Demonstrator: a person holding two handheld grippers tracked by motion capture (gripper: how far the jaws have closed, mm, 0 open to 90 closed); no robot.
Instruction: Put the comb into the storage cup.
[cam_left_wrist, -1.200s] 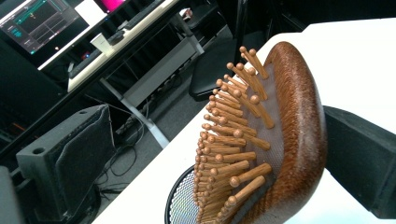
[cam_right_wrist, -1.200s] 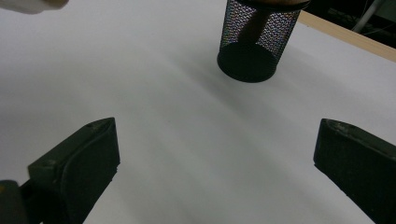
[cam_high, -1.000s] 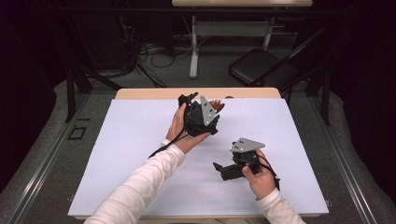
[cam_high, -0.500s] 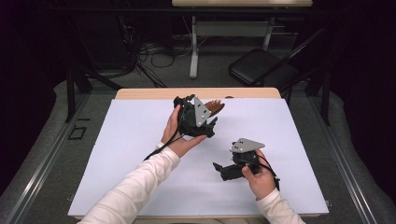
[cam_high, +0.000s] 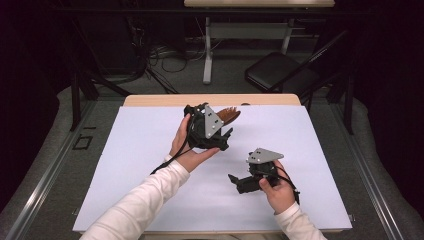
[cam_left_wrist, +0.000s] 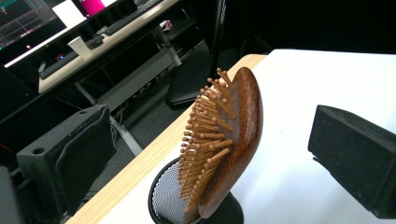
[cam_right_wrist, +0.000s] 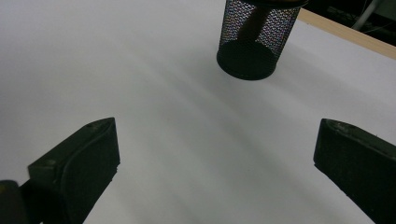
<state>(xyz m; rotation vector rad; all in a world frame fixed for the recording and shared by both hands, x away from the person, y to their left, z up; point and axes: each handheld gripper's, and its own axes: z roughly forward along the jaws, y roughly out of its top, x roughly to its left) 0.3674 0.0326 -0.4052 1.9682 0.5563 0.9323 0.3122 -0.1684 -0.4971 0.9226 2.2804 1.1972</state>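
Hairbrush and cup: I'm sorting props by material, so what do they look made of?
The hairbrush looks like wood: glossy reddish-brown back with speckled grain, and paler, matte wooden pins. The cup appears to be black metal mesh, since fine perforations let the handle show through, though coated plastic can't be excluded.

Bright, even overhead light on the white surface (cam_high: 300, 150); dark surroundings; soft shadows; right gripper view slightly blurred, jaws out of focus

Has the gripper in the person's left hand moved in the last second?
Yes. The left gripper has drifted slightly left and toward the person, away from the table's far wooden edge. The hairbrush now shows clear of it.
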